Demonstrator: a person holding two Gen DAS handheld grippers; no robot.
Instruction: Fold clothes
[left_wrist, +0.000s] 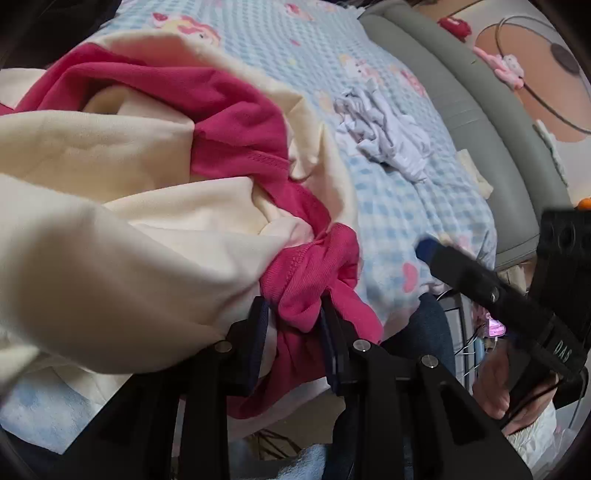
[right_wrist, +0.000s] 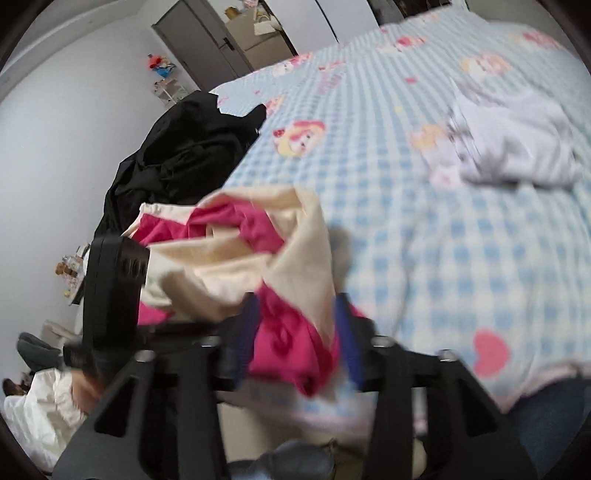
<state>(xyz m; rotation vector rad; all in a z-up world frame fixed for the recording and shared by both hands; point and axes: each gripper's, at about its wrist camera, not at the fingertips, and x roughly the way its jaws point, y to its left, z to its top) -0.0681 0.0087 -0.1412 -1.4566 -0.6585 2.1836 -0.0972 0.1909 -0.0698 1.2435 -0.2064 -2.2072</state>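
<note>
Shirt (left_wrist: 147, 177), cream and pink, hangs bunched over the near bed (left_wrist: 388, 206) edge. Left gripper (left_wrist: 295, 314) pinches its pink cuff. Right gripper (right_wrist: 295, 325) has cloth between its jaws, grip unclear. Farther off lies a white cloth (left_wrist: 388, 136).

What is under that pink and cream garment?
Under the pink and cream garment lies the blue checked bedsheet, showing around its edges. Anything else beneath it is hidden by the bunched cloth.
</note>
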